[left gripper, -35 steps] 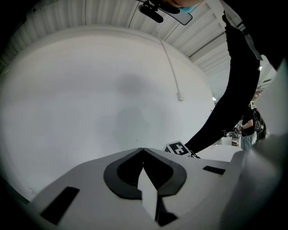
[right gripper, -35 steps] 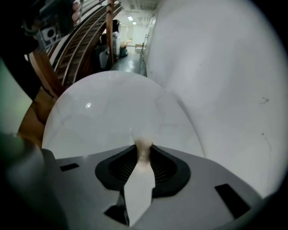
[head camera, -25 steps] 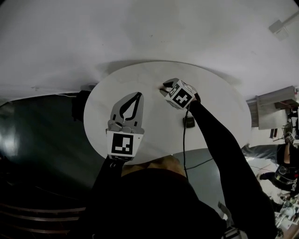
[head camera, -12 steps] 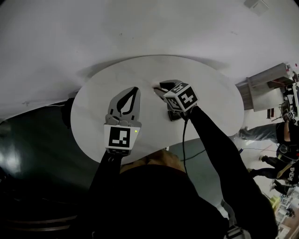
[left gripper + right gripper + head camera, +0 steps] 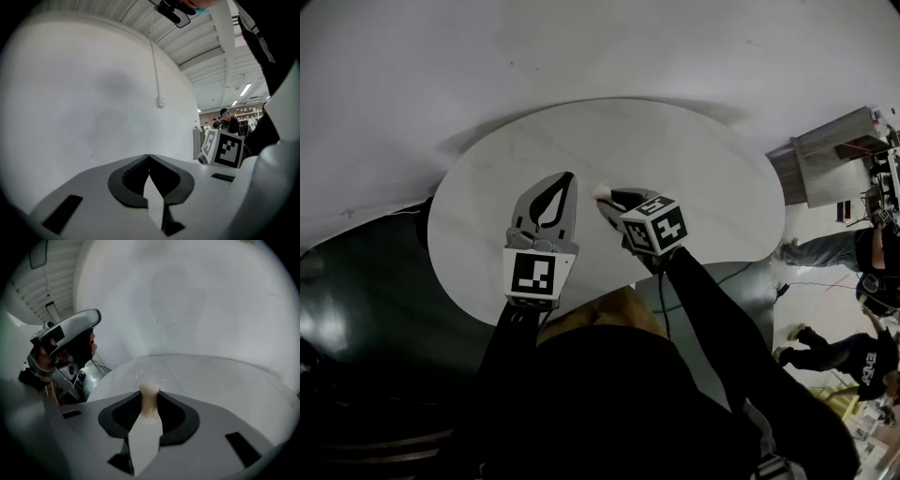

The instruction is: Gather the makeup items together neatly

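I'm looking into what seems to be a big open lab or workshop hall. Ribbed ceiling panels (image 5: 197, 44) and strip lights (image 5: 244, 89) are running overhead, people (image 5: 228, 123) are standing about among shelving in the background, and a round white counter (image 5: 694, 169) is sitting by a plain white wall (image 5: 93, 93).

Legible text, brands, numbers: none.
Left gripper (image 5: 569, 178), marker cube (image 5: 533, 276): black-and-white square code pattern, no letters or digits.
Right gripper (image 5: 606, 194), marker cube (image 5: 656, 225): same kind of code.
Bystander's dark top (image 5: 868, 361), far right of head view: white print, too small to read.
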Demonstrator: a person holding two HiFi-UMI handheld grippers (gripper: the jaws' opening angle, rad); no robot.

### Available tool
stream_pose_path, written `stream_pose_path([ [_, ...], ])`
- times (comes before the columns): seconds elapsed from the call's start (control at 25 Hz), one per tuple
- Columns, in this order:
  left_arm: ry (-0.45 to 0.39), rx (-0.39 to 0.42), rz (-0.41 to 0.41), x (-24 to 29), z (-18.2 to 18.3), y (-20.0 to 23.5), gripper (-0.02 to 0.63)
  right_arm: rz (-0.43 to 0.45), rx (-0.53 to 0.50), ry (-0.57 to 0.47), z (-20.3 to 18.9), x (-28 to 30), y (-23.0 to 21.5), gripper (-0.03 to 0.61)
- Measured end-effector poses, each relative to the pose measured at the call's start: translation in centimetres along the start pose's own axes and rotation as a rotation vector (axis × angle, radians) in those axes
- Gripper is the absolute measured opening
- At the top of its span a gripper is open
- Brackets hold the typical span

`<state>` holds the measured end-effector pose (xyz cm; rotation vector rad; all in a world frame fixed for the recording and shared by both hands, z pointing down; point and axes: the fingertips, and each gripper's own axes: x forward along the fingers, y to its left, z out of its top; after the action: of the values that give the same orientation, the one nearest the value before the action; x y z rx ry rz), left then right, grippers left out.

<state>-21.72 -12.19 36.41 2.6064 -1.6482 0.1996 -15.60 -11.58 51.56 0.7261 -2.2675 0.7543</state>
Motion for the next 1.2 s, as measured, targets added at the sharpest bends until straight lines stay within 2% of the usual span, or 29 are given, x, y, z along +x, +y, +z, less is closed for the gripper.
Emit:
stream_pose_path([
  [0.32,0.023,0.019,0.0,0.8,-0.8,-2.1,0.017,0.019,0.086,0.062,-7.0,1.4,0.4,0.134],
  [0.6,0.062,0.036,0.009,0.8,-1.5,-3.5,0.017,0.022,0.115,0.114,-10.3,3.3,0.4,0.143],
  [0.72,0.075,0.044,0.016,0.7,-1.8,-3.7,0.017,0.033,0.083,0.125,-11.0,4.0,0.9,0.146],
  [0.88,0.088,0.055,0.02,0.8,-2.2,-4.0,0.017,-0.01,0.114,0.133,-11.9,4.9,0.3,0.152],
  [1.0,0.129,0.112,0.022,0.6,-2.6,-3.7,0.017,-0.041,0.117,0.138,-12.1,5.3,0.0,0.153],
  [1.2,0.099,0.05,0.025,0.7,-2.6,-3.9,0.017,-0.05,0.123,0.14,-12.3,6.0,-0.3,0.16],
])
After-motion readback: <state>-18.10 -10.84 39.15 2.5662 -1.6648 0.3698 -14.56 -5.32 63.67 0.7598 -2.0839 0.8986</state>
